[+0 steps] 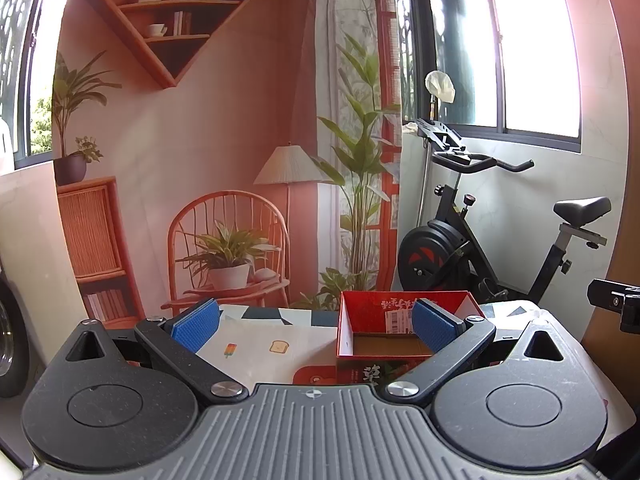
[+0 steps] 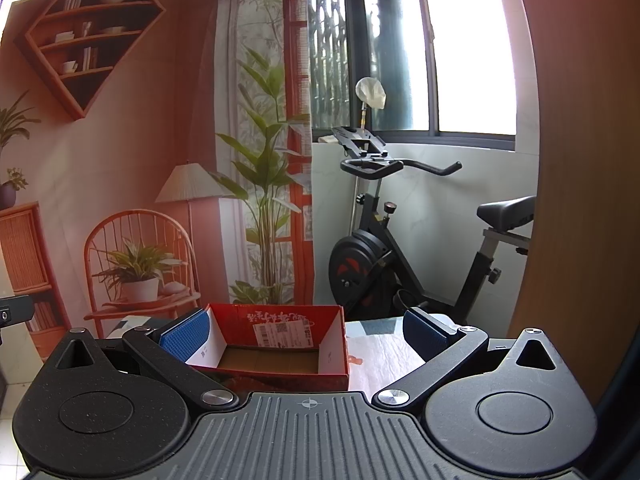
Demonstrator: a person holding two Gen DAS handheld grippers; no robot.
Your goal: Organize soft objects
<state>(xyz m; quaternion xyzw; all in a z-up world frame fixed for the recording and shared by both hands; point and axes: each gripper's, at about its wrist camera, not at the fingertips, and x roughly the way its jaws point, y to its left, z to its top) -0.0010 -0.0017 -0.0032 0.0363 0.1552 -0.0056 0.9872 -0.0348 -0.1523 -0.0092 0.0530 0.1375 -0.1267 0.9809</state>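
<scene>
Glossy red cardboard box [image 2: 276, 344], brown matt inside, shiny printed tablecloth [image 1: 256, 352]

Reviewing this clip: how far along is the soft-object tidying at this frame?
Nothing looks done: the red box on the table shows only its bare cardboard bottom. Nothing is in hand: the left gripper and the right gripper are both wide open with nothing between the pads. No soft objects are in view, so all the sorting appears to remain.

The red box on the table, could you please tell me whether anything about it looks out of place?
Nothing looks damaged or spilled. The red box sits upright and empty on the table, though no soft objects are in view.
</scene>
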